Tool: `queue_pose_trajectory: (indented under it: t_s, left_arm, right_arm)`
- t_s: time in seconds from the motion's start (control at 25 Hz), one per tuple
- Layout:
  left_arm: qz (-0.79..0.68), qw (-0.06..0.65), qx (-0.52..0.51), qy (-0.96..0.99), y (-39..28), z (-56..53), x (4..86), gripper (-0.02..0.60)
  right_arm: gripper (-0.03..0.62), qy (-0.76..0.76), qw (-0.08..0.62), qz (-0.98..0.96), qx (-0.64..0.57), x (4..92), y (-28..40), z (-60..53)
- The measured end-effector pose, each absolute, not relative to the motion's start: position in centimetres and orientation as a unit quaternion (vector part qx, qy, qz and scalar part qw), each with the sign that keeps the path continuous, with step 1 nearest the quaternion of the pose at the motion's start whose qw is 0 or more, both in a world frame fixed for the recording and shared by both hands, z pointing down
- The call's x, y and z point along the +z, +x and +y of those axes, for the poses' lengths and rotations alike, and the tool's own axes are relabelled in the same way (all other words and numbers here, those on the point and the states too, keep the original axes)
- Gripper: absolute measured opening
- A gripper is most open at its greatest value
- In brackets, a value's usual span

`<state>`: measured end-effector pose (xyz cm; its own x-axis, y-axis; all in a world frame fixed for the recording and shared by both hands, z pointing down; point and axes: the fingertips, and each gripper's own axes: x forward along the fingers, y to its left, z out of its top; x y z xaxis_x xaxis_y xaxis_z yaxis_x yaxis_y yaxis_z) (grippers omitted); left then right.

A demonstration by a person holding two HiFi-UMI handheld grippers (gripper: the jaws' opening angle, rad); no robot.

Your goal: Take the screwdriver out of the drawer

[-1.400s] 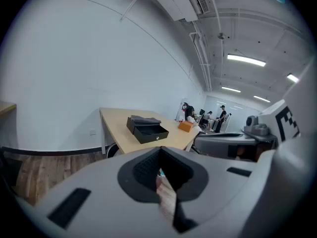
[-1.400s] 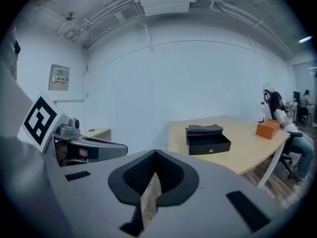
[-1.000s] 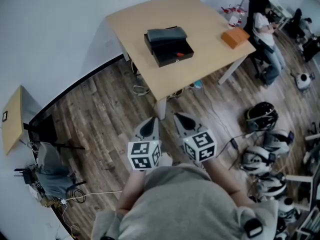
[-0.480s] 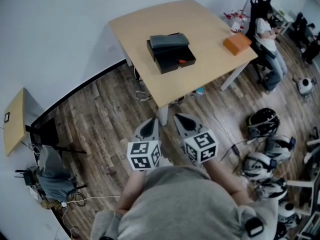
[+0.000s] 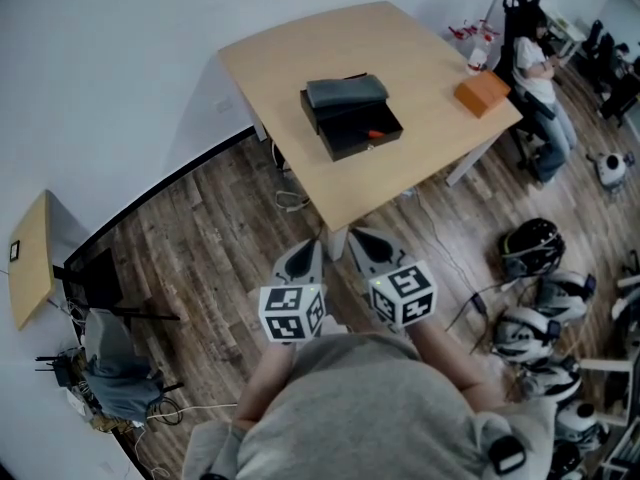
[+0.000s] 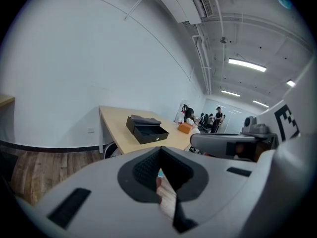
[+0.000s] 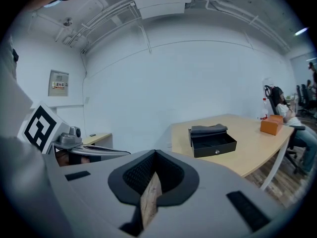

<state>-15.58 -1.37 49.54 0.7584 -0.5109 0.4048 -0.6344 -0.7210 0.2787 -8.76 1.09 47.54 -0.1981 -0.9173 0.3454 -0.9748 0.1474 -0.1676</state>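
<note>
Grippers: our left gripper (image 5: 308, 250) and right gripper (image 5: 362, 240) are both closed, holding nothing.
Screwdriver (image 5: 375, 134): lies in the open drawer (image 5: 362, 149) on the table (image 5: 290, 58), well apart from us.
Approach: we should step closer and open the jaws early.

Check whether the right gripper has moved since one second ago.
Yes. The right gripper has come nearer to the table: in the head view, the gap between its tip and the table's near corner has almost closed.

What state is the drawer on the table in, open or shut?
Open. The drawer is pulled out of its black box on the table, and a small orange thing shows inside it.
</note>
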Motion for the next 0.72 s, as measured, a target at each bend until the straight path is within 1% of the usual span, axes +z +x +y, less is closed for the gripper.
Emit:
queue_pose_trajectory:
  t_s: [0.72]
  left_arm:
    - [-0.300,0.215,0.155,0.916,-16.9,-5.4,50.6,0.002]
  right_arm:
    - [0.000,0.646,0.076,-0.736,0.188,48.2,-9.7,-3.0]
